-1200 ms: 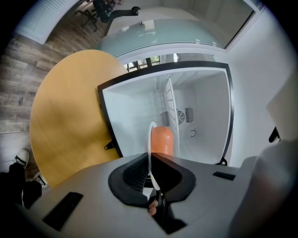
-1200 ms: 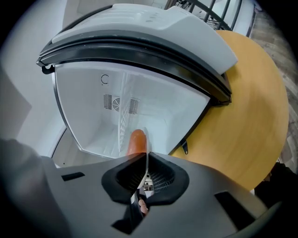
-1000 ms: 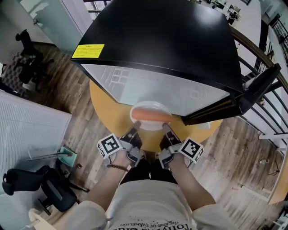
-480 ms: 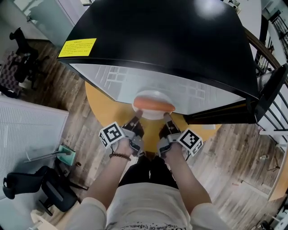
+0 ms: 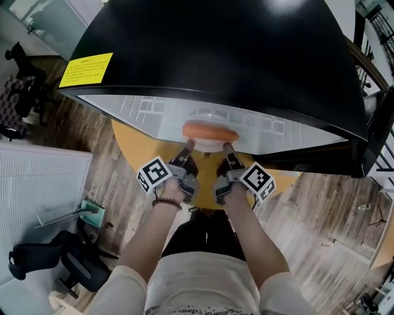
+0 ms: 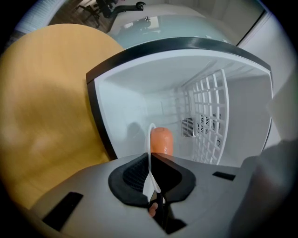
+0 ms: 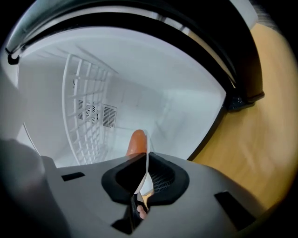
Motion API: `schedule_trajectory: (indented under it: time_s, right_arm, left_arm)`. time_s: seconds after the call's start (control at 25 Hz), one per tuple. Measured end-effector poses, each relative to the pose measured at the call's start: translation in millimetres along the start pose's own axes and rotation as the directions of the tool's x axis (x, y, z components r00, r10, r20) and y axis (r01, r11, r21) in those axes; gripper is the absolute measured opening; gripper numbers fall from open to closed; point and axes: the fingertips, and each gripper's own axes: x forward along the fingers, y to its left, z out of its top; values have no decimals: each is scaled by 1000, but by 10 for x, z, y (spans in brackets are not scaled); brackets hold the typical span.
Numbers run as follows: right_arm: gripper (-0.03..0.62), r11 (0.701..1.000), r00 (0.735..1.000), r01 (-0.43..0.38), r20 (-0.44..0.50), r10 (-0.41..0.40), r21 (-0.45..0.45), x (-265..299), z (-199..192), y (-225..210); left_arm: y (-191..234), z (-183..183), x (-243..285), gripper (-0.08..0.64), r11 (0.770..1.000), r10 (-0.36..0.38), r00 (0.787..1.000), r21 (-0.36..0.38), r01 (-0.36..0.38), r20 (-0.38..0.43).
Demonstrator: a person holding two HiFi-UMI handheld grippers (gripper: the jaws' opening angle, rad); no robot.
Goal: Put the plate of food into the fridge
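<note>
A white plate (image 5: 209, 146) carrying an orange sausage-like piece of food (image 5: 210, 131) hangs at the mouth of the open black fridge (image 5: 234, 55). My left gripper (image 5: 188, 146) is shut on the plate's near left rim and my right gripper (image 5: 226, 148) on its near right rim. In the left gripper view the thin plate rim (image 6: 150, 139) is pinched in my left gripper (image 6: 150, 179), with the food (image 6: 161, 141) beyond it. The right gripper view shows the same: the rim (image 7: 146, 153) clamped in my right gripper (image 7: 142, 179), the food (image 7: 137, 142) behind.
The fridge stands on a round yellow table (image 5: 138, 151), its door (image 5: 369, 141) swung open to the right. Inside are white walls and a wire rack (image 6: 207, 116) against one side. Black office chairs (image 5: 55, 264) and a metal railing (image 5: 375, 18) stand around.
Both grippers have carried the plate forward and down, from over the table's near part to the fridge's opening, where its far edge now sits under the fridge's top edge.
</note>
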Motion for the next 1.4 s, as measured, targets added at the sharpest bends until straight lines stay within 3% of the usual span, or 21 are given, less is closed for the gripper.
schedule_trajectory:
  time_s: [1.4]
  right_arm:
    - [37,995,996,90,35,-88,-51,389,84,-209]
  left_arm:
    - [269,170,311,35,996,85,996,33,-84,-17]
